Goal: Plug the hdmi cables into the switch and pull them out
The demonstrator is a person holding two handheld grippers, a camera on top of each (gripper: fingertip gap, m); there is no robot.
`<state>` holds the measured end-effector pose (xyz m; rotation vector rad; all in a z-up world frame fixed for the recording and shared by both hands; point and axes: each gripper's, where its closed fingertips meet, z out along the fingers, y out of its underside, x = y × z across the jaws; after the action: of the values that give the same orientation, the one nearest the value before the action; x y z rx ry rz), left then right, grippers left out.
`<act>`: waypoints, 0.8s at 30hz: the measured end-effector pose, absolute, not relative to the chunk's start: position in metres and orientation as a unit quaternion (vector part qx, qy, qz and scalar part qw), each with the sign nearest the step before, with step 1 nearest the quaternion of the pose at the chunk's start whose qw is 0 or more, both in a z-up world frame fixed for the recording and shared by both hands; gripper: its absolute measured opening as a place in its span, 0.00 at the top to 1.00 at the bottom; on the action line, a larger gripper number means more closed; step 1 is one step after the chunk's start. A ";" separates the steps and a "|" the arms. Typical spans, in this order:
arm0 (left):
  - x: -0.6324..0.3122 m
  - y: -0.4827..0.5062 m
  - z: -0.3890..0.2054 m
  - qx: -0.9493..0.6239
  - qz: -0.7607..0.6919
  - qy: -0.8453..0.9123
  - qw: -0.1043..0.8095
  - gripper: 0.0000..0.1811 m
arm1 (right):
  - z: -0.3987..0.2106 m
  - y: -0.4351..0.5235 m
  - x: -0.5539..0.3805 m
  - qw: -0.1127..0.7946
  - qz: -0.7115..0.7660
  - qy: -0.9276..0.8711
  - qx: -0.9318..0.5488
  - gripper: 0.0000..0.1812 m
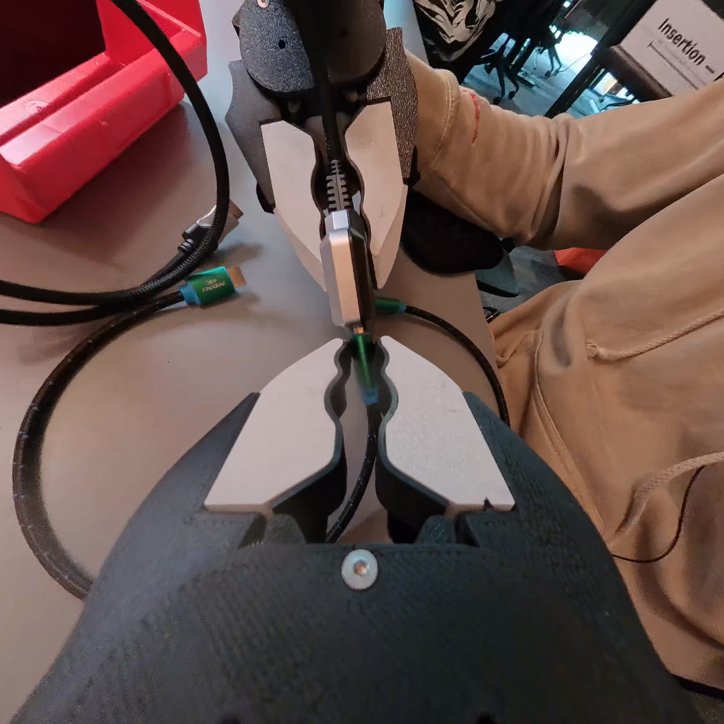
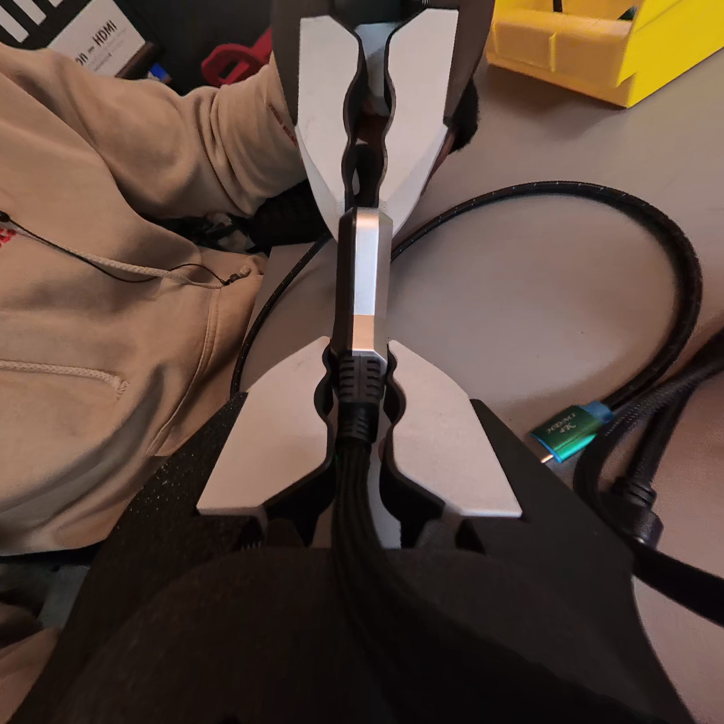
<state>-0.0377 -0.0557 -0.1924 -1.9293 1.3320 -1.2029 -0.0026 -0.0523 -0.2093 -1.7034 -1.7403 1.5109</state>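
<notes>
A silver HDMI switch (image 1: 344,270) is held in the air between my two grippers. My right gripper (image 2: 358,342) is shut on the switch's ribbed black cable end (image 2: 358,380); it also shows in the left wrist view (image 1: 352,288). My left gripper (image 1: 361,342) is shut on a green HDMI plug (image 1: 362,368) whose tip meets the switch's near end. How deep the plug sits is hidden. In the right wrist view the switch (image 2: 366,282) reaches the left gripper (image 2: 362,219), and the plug is hidden there.
A second green HDMI plug (image 1: 213,285) lies on the grey table (image 1: 156,372) with looping black braided cables (image 1: 35,450). A red bin (image 1: 78,98) stands at far left, and a yellow bin (image 2: 587,47) shows in the right wrist view. A person's beige sleeve (image 1: 568,196) is close. Tip to tip, the grippers are about 5 centimeters apart.
</notes>
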 end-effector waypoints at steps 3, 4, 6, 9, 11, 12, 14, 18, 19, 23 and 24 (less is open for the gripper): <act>-0.039 -0.053 -0.189 -0.709 -0.448 0.480 0.258 0.94 | -0.207 -0.050 -0.004 0.140 0.533 -0.592 -0.588 0.88; -0.041 -0.051 -0.188 -0.712 -0.443 0.478 0.262 0.93 | -0.205 -0.048 -0.006 0.150 0.534 -0.587 -0.589 0.88; -0.045 -0.046 -0.185 -0.715 -0.440 0.468 0.275 0.93 | -0.201 -0.040 -0.011 0.190 0.532 -0.577 -0.589 0.88; -0.046 -0.046 -0.186 -0.717 -0.435 0.469 0.276 0.93 | -0.184 -0.039 -0.018 0.218 0.570 -0.552 -0.569 0.79; -0.044 -0.046 -0.184 -0.715 -0.440 0.467 0.279 0.93 | -0.182 -0.034 -0.024 0.240 0.569 -0.540 -0.573 0.81; -0.044 -0.046 -0.183 -0.713 -0.444 0.465 0.279 0.93 | -0.182 -0.033 -0.026 0.247 0.570 -0.536 -0.571 0.86; -0.044 -0.046 -0.181 -0.708 -0.446 0.465 0.288 0.93 | -0.180 -0.034 -0.027 0.244 0.582 -0.532 -0.565 0.87; -0.047 -0.045 -0.175 -0.697 -0.442 0.469 0.314 0.89 | -0.171 -0.028 -0.025 0.264 0.586 -0.522 -0.560 0.87; -0.049 -0.046 -0.176 -0.698 -0.438 0.472 0.313 0.88 | -0.169 -0.025 -0.023 0.271 0.586 -0.517 -0.562 0.87; -0.049 -0.042 -0.182 -0.707 -0.419 0.469 0.324 0.94 | -0.164 -0.020 -0.019 0.280 0.592 -0.505 -0.562 0.87; -0.049 -0.041 -0.183 -0.709 -0.415 0.469 0.325 0.94 | -0.164 -0.020 -0.019 0.280 0.591 -0.506 -0.563 0.87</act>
<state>-0.0487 -0.0407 -0.1825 -1.8587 1.2307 -1.0880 -0.0191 -0.0204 -0.1638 -1.5090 -1.3568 1.5839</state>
